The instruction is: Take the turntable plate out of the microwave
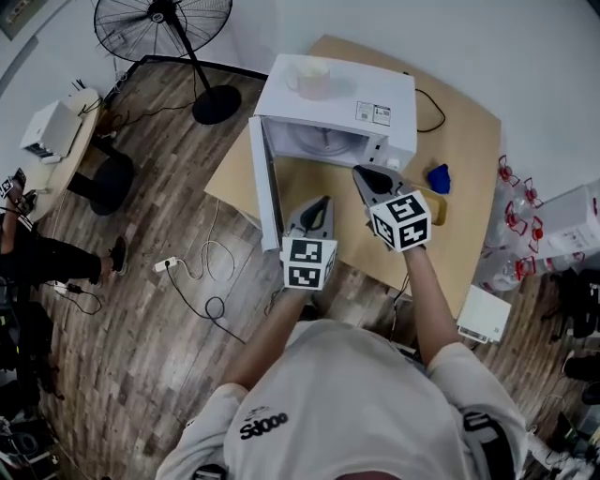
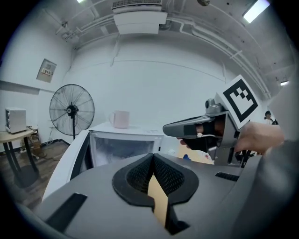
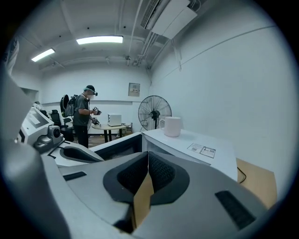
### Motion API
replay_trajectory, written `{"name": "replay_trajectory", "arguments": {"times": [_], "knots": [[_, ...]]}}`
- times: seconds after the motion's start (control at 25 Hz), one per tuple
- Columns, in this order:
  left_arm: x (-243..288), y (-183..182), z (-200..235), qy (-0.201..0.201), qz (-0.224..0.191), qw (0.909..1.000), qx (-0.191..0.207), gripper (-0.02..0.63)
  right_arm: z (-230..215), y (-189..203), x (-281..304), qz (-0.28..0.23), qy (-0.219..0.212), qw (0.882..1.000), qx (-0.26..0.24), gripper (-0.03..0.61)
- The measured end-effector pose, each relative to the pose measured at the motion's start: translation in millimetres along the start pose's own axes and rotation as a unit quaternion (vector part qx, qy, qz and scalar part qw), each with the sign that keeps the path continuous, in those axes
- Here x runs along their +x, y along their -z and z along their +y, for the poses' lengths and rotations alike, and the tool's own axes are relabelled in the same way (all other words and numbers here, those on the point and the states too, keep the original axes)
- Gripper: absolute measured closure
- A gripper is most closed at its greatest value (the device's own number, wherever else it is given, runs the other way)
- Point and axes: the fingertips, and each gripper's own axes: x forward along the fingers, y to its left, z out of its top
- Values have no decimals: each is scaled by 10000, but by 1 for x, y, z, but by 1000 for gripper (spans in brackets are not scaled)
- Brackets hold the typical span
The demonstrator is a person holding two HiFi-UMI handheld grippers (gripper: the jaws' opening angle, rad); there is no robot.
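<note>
While I face the open microwave (image 1: 367, 94), left tongs (image 1: 322, 204): jaws pressed together with nothing between them, tip aimed at the oven mouth.
Right tongs (image 1: 366, 176): jaws together too, empty, held right of the left pair and a little farther out.
Plate (image 1: 323, 142): lies flat on the floor of the oven, beyond both of my tips; neither pair touches it.
Plate and right tongs: the tip sits just before the opening's near right corner, with the plate up and left of it, inside.
Plate and left tongs: farther apart; my tip hangs near the free end of the door (image 1: 265, 178), outside the oven.
Door: swung wide to the left, standing on edge.
Mug (image 1: 312, 78): upright on the oven's roof, at the far left of it.
Table (image 1: 469, 141): wood, carries the oven; a small blue thing (image 1: 438, 178) lies on it to the right of my right tongs.
Fan (image 1: 164, 28): on the floor, far left.
</note>
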Motion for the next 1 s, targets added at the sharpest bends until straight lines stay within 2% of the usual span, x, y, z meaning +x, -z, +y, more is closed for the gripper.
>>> {"name": "replay_trajectory", "arguments": {"times": [0.16,0.28,0.44,0.6,0.8,1.0], "knots": [[16,18,34,-371,318,9984,-292,595,-1,16,30,231,-25,9996,162,577],[18,29,55,-866,563,9946,-121,595,-3,28,51,413,-24,9988,270,577],[9,39,74,-1100,736,9912,-54,595,-6,42,74,620,-36,9974,356,577],[-3,50,114,-1479,914,9848,47,595,-8,52,97,743,-145,9962,430,577],[15,68,148,-1542,1225,9804,-12,595,-16,65,130,897,-441,9940,454,577],[72,63,161,-1176,1230,9851,-250,595,-37,79,160,1073,-660,9910,452,577]]}}
